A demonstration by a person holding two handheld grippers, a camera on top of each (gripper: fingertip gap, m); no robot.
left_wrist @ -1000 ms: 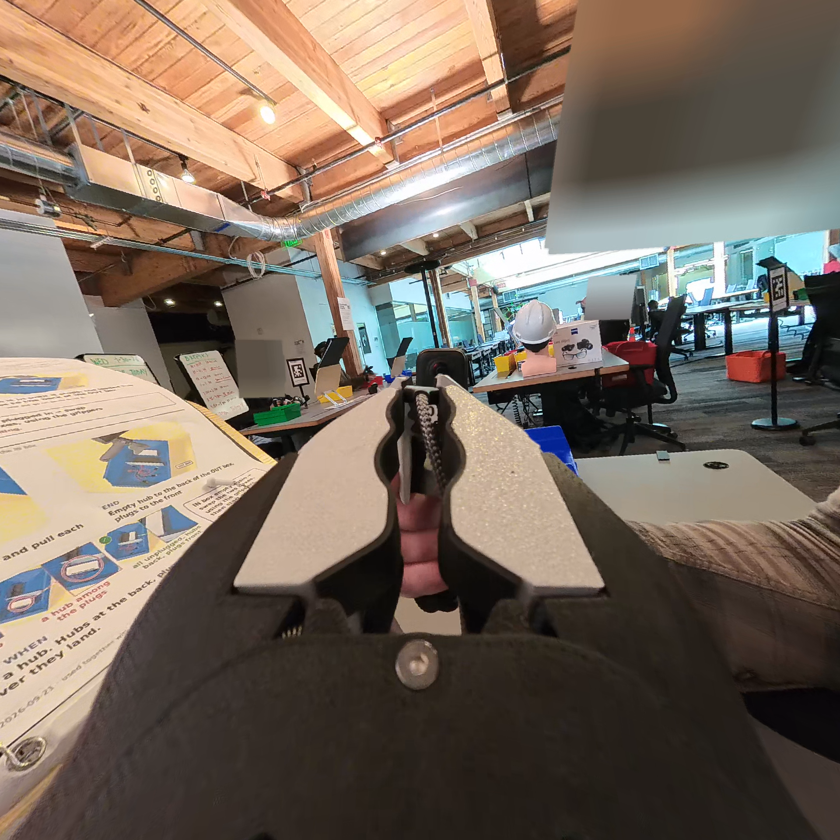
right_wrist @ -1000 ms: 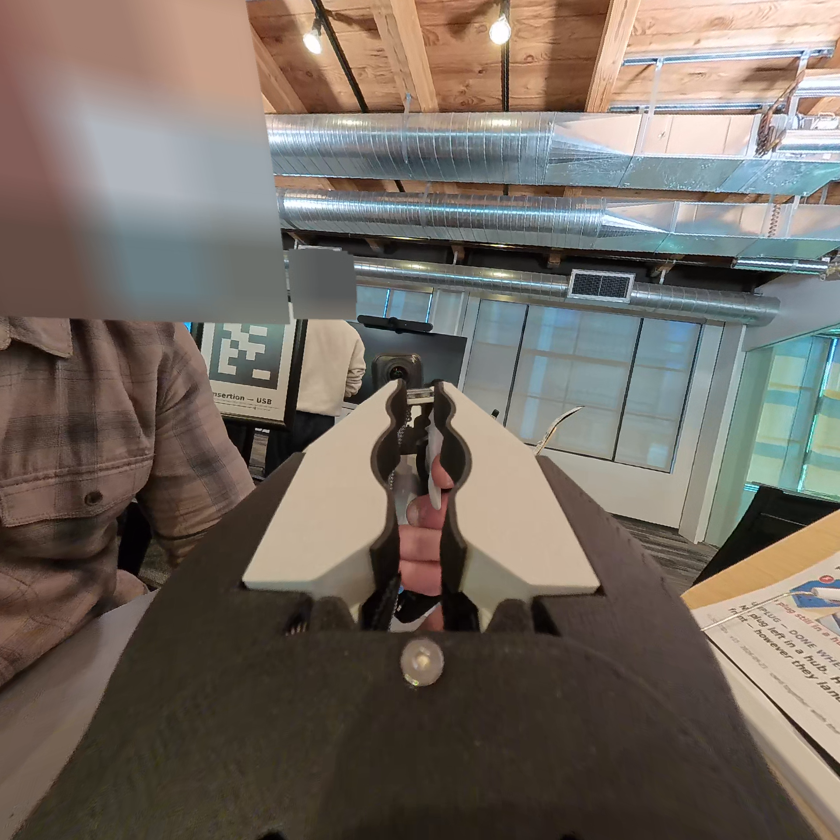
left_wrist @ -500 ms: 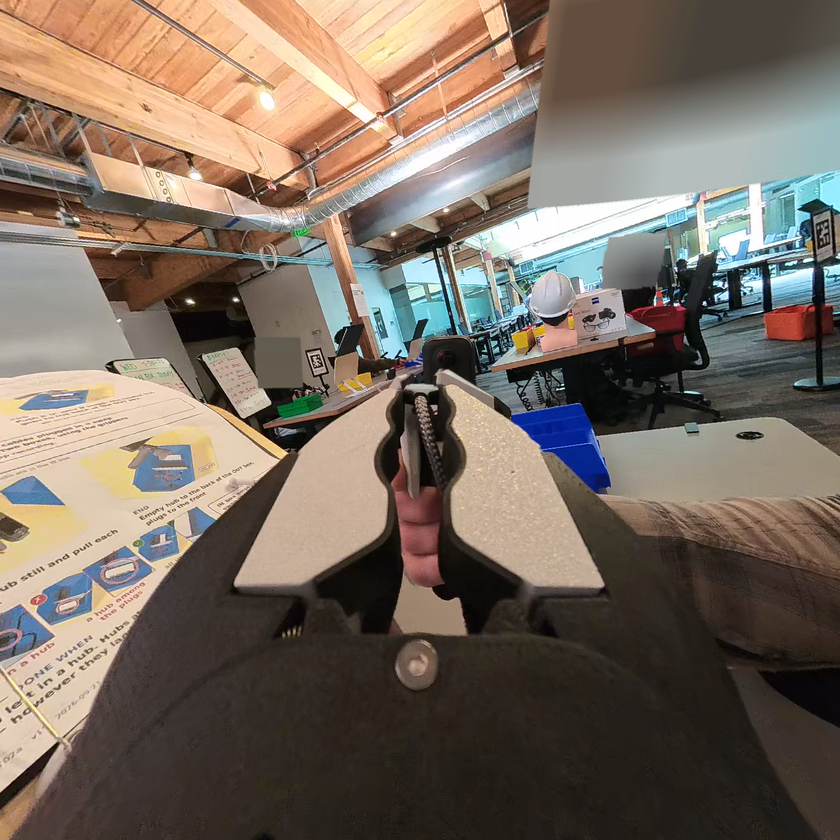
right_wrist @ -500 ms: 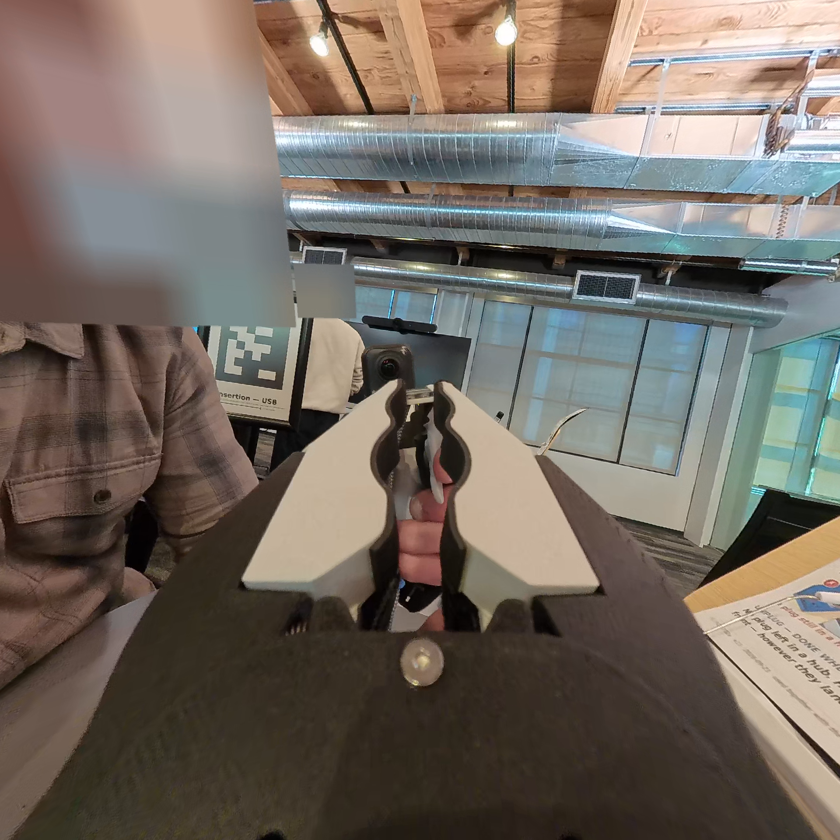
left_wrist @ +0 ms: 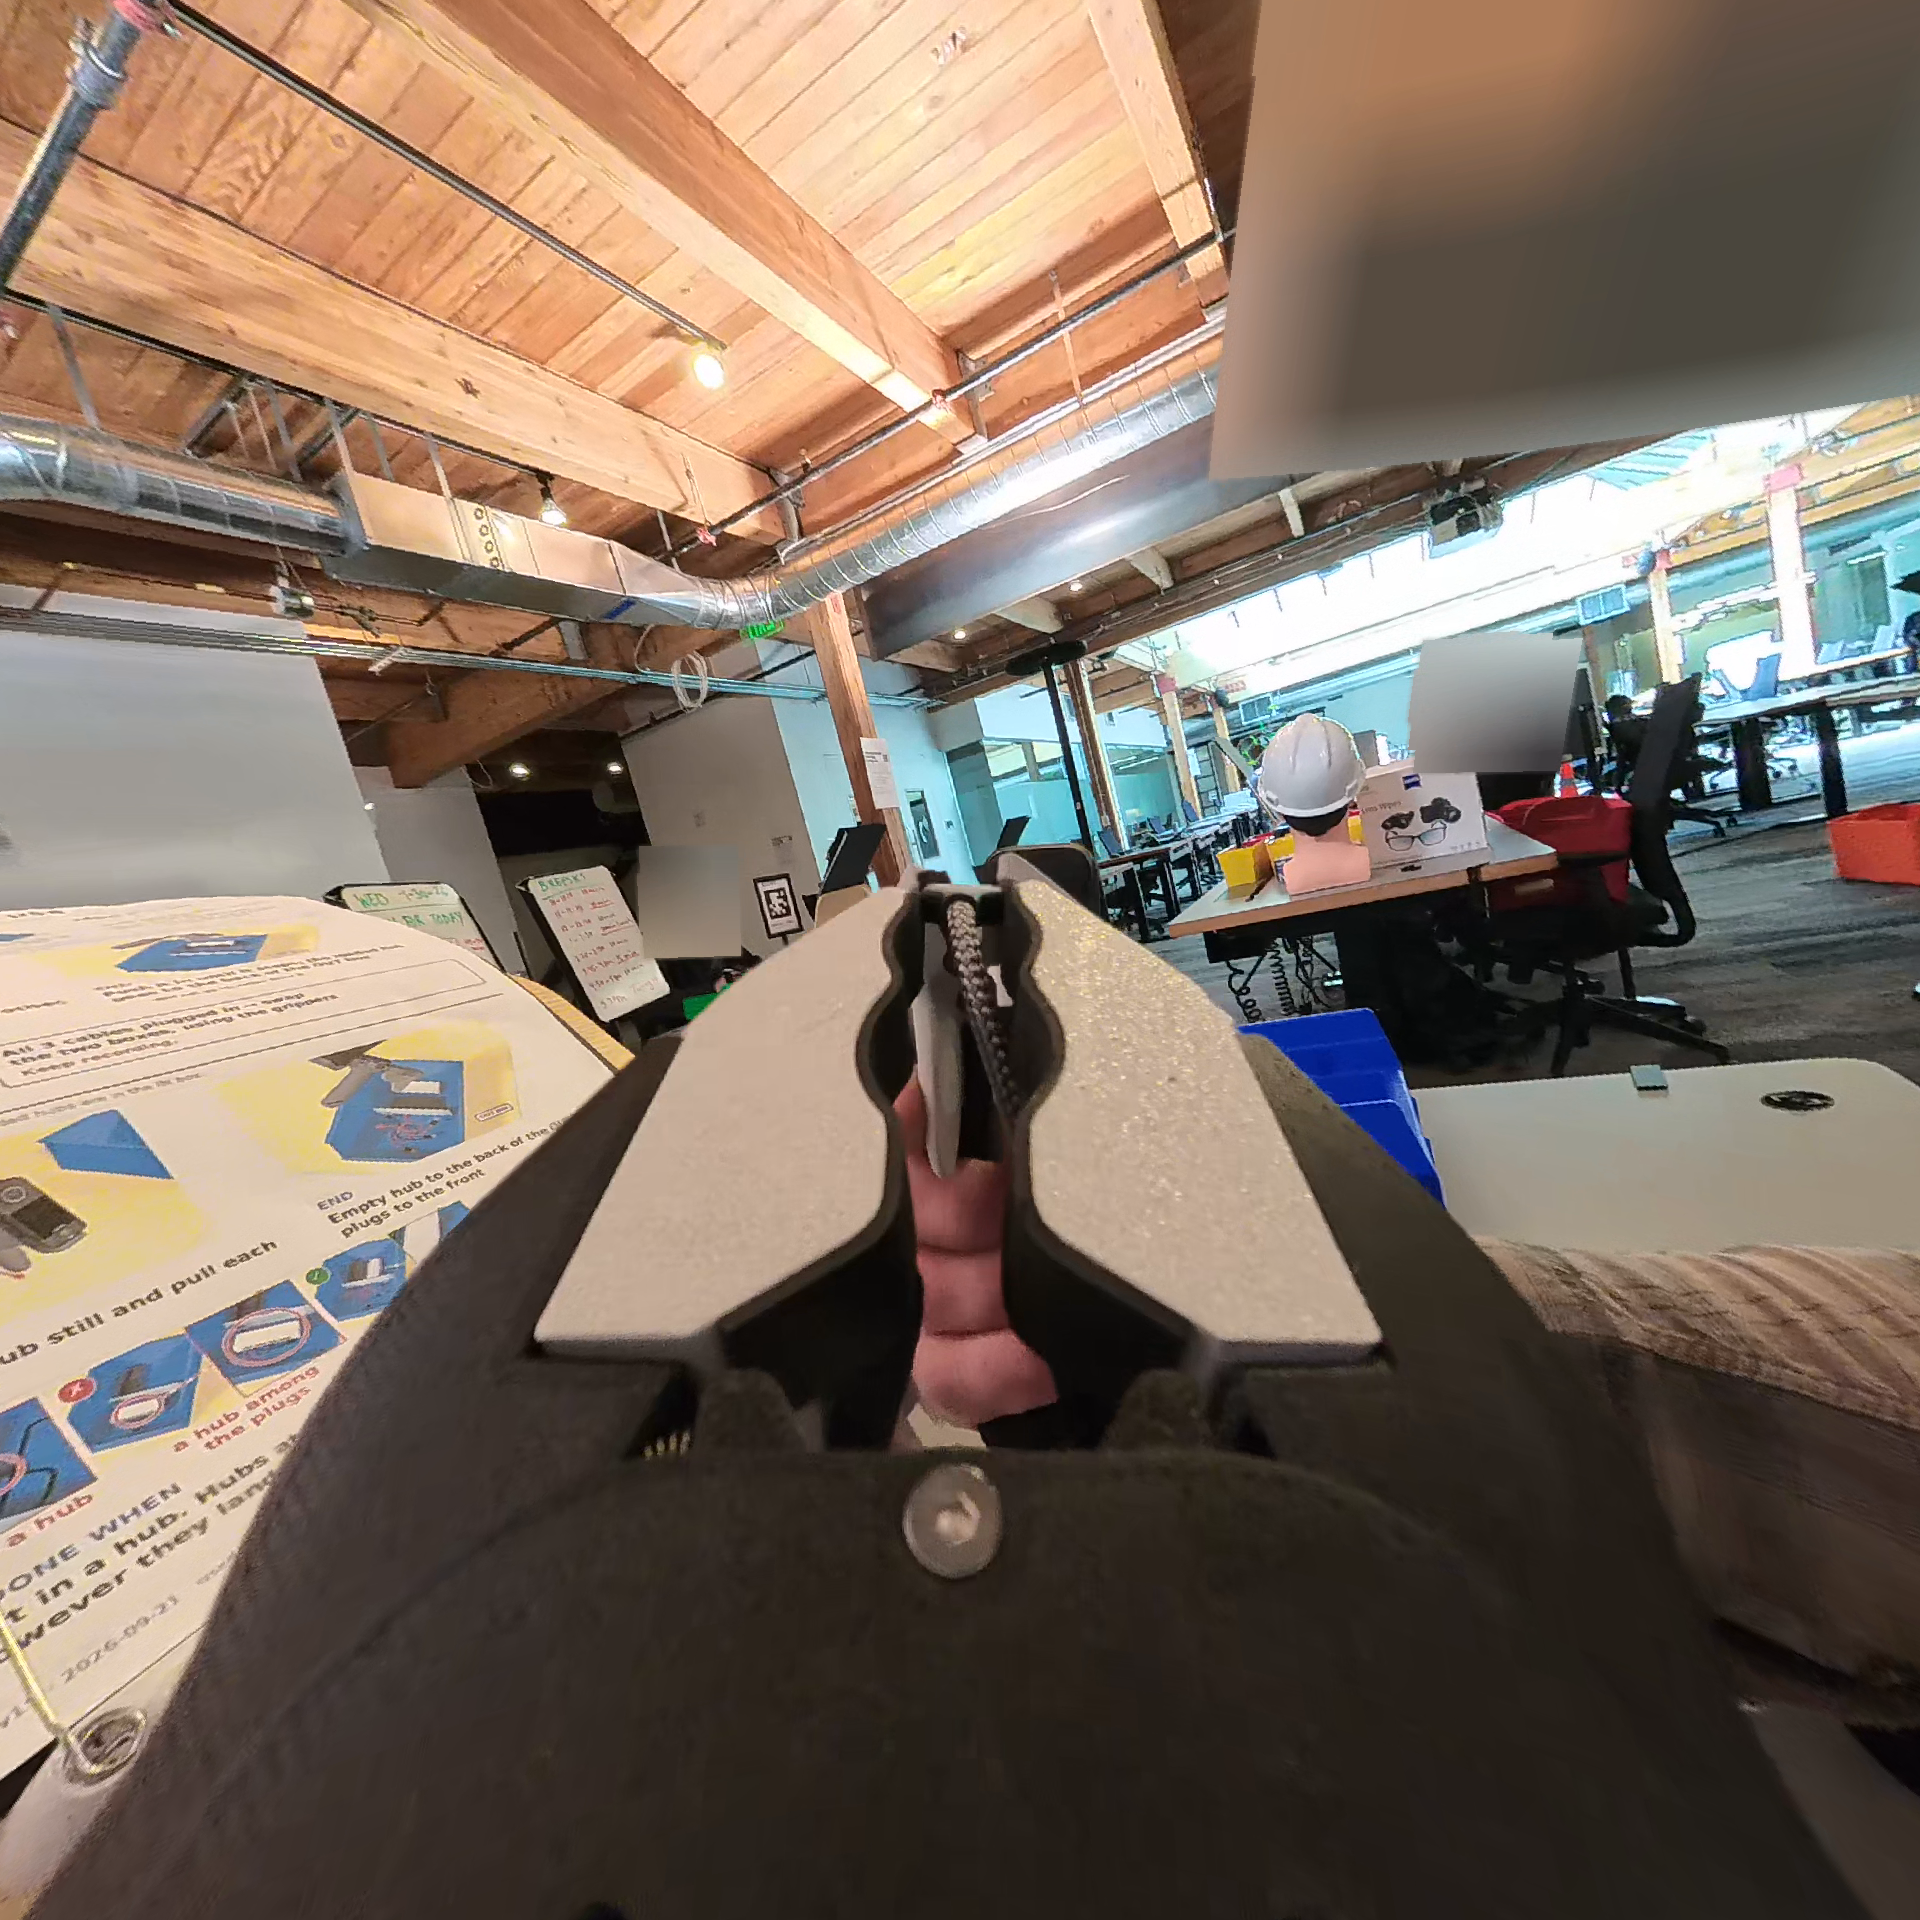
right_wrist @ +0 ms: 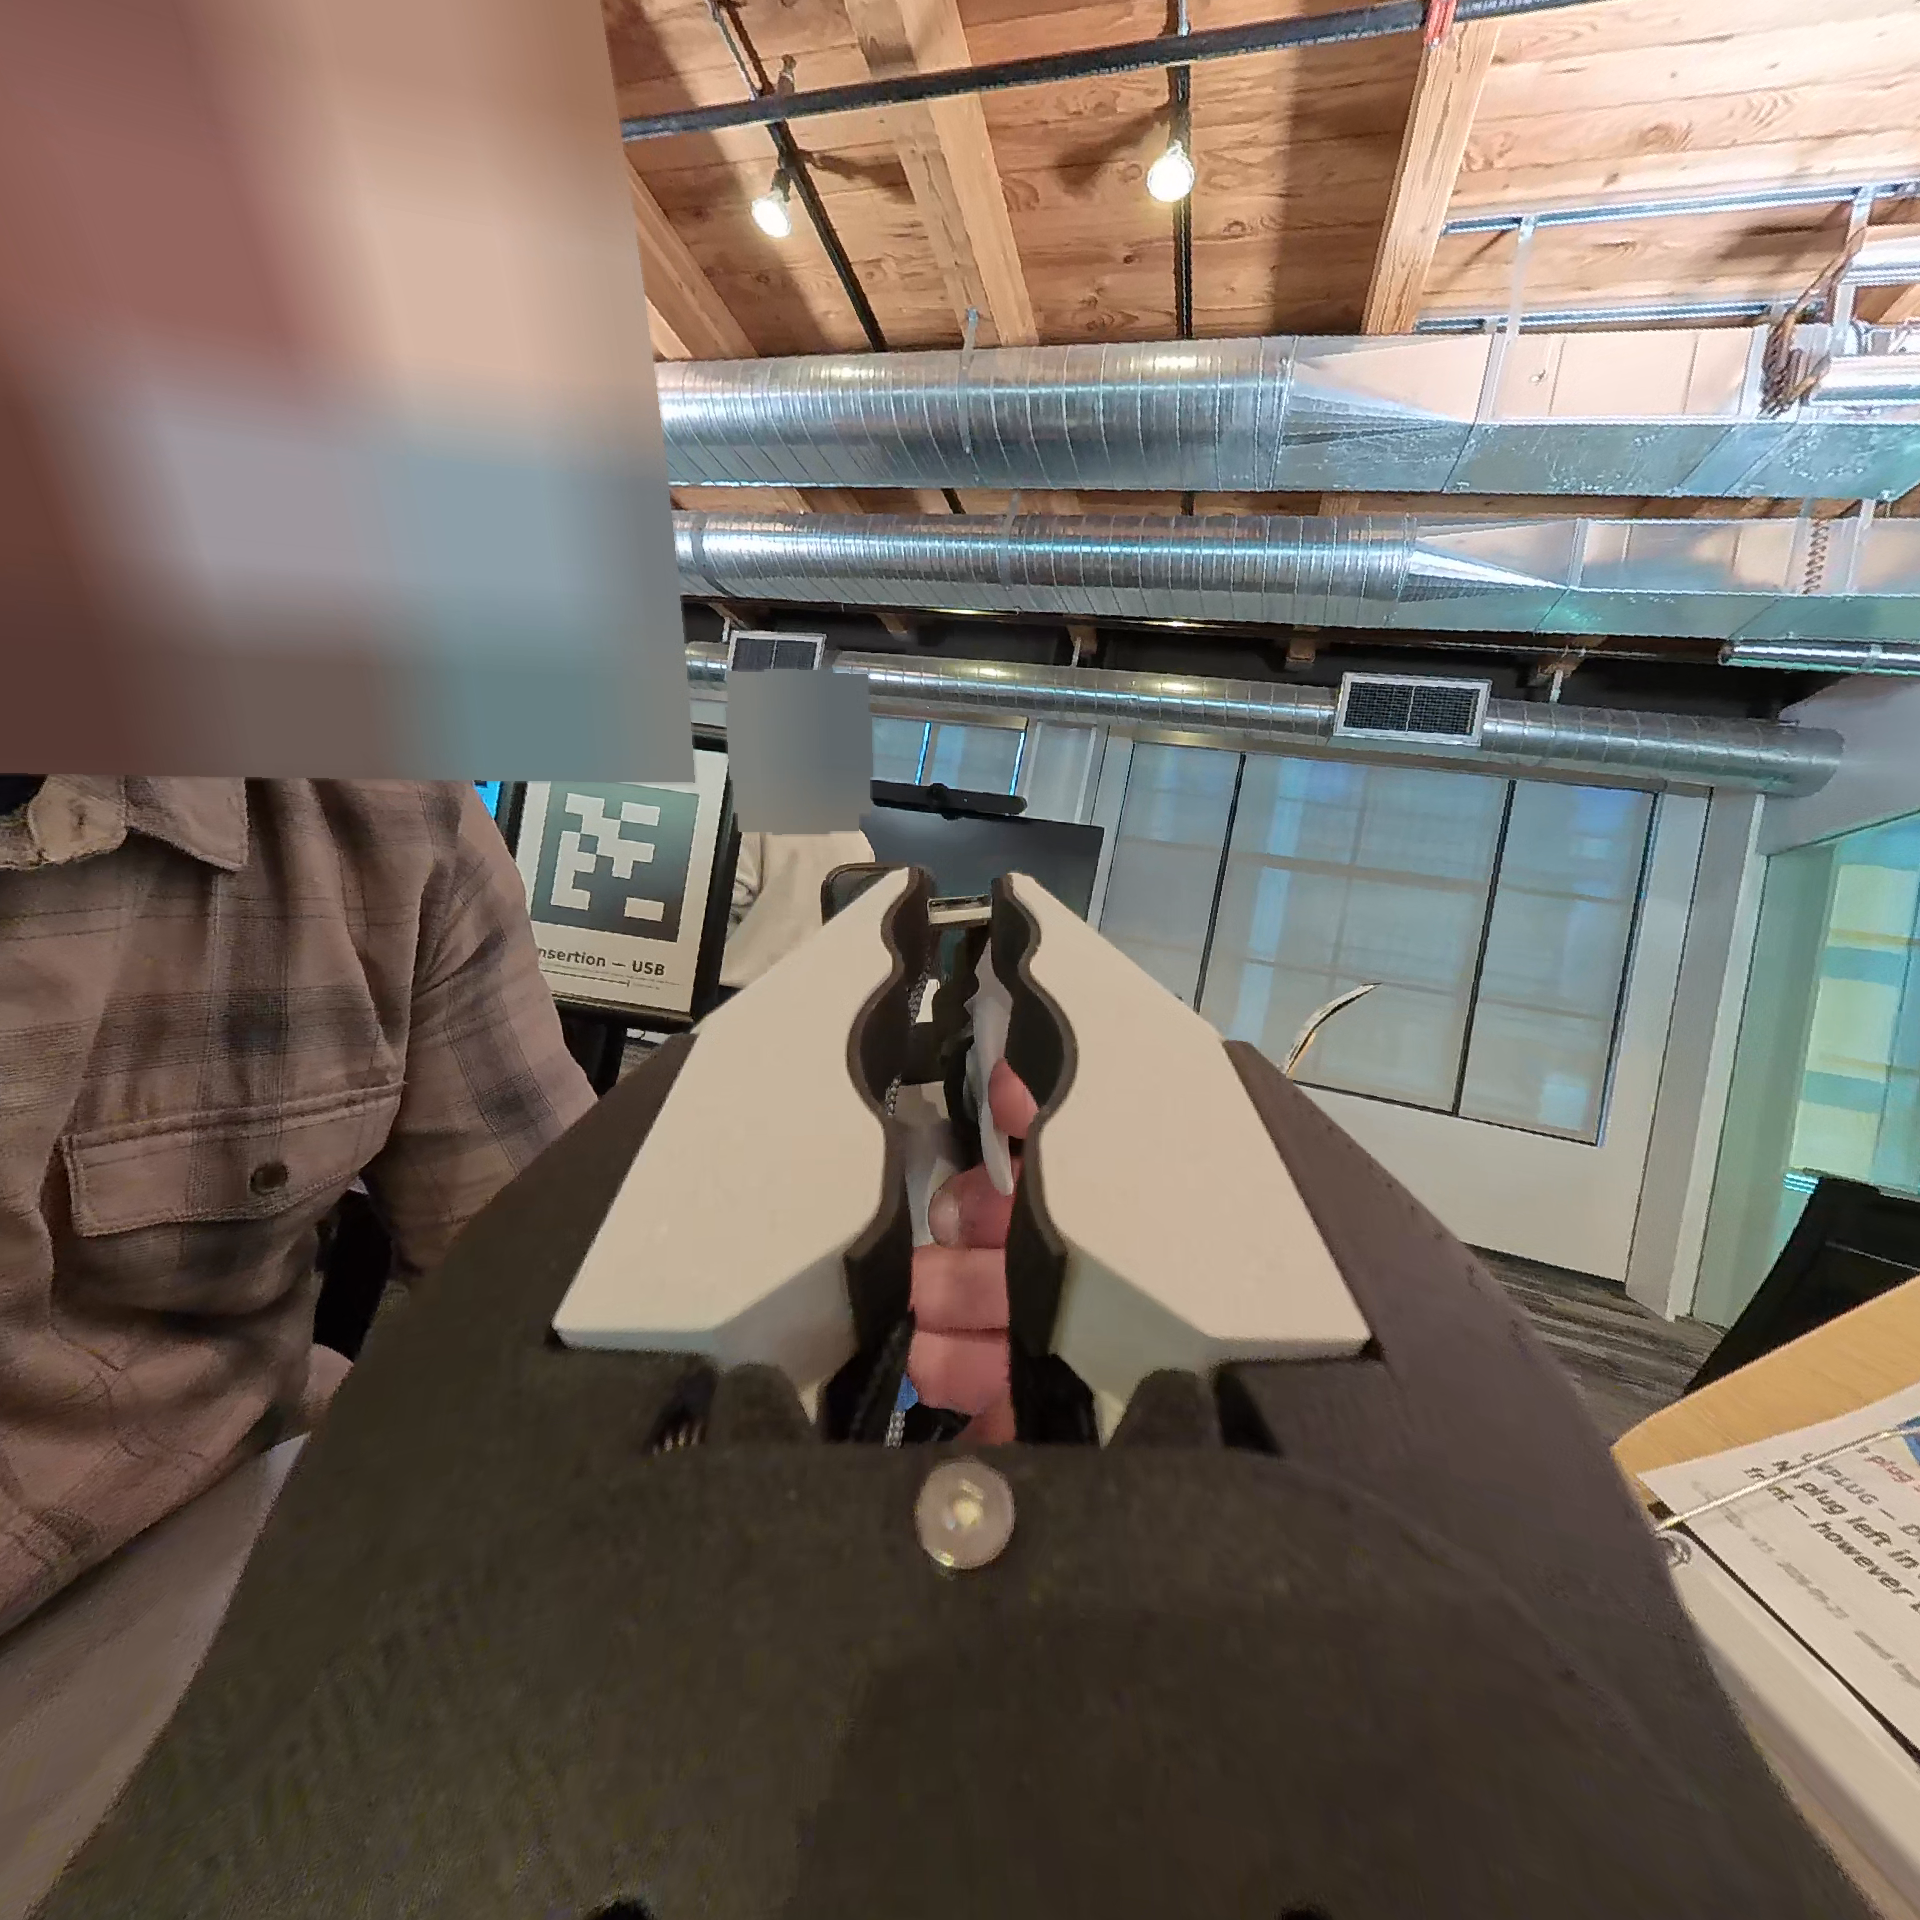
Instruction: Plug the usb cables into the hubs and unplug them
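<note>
My two grippers are raised and face each other, tips close together. My left gripper [left_wrist: 961,902] is shut on the black end of a black braided usb cable [left_wrist: 982,1003], which runs back between its fingers beside a pale flat tag [left_wrist: 938,1081]. My right gripper [right_wrist: 958,906] is shut on a usb plug [right_wrist: 958,911] whose silver metal end shows at its tips. A braided cable [right_wrist: 914,1006] and a white tag [right_wrist: 992,1044] hang behind it. A hand [right_wrist: 966,1299] shows through the gap behind each gripper. No hub can be made out.
A printed instruction sheet [left_wrist: 208,1143] lies at the left, and shows at the lower right in the right wrist view [right_wrist: 1787,1538]. A blue bin [left_wrist: 1340,1070] and a white table [left_wrist: 1662,1143] are behind. The person's plaid shirt [right_wrist: 208,1143] is close on the left. Only a small space, under 4 cm, lies between the two pairs of fingers.
Both grippers stayed shut and kept facing each other. The left wrist view swung a little to the left. The silver plug end now shows more plainly at the right gripper's tips.
</note>
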